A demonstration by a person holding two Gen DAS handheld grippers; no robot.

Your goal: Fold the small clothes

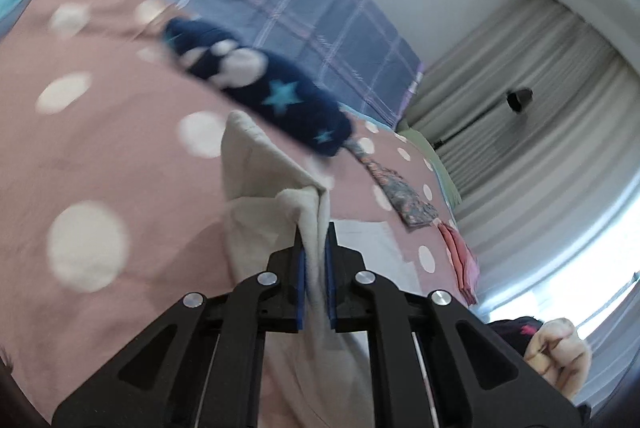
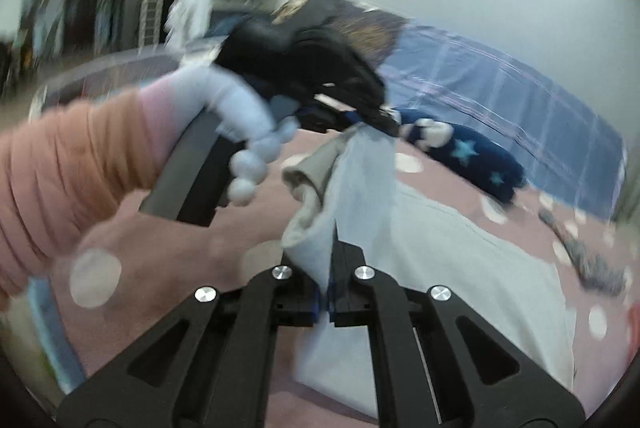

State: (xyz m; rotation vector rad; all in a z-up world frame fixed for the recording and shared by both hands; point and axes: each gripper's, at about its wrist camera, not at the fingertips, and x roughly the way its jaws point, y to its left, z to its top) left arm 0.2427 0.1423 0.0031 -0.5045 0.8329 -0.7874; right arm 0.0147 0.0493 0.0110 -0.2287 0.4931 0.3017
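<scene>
A small cream-white garment (image 1: 264,179) hangs lifted above the pink polka-dot bedspread (image 1: 100,147). My left gripper (image 1: 316,248) is shut on one edge of it. My right gripper (image 2: 326,260) is shut on another edge of the same white garment (image 2: 360,187). The left gripper (image 2: 376,119) also shows in the right wrist view, held by a gloved hand (image 2: 244,131), pinching the top of the cloth. The rest of the garment drapes down onto the bed (image 2: 480,268).
A navy item with light-blue stars (image 1: 280,95) lies on the bed behind the garment. A patterned cloth (image 1: 404,195) and a pink cloth (image 1: 460,260) lie to the right. A blue plaid sheet (image 1: 300,7) covers the far side. Curtains (image 1: 540,127) hang beyond.
</scene>
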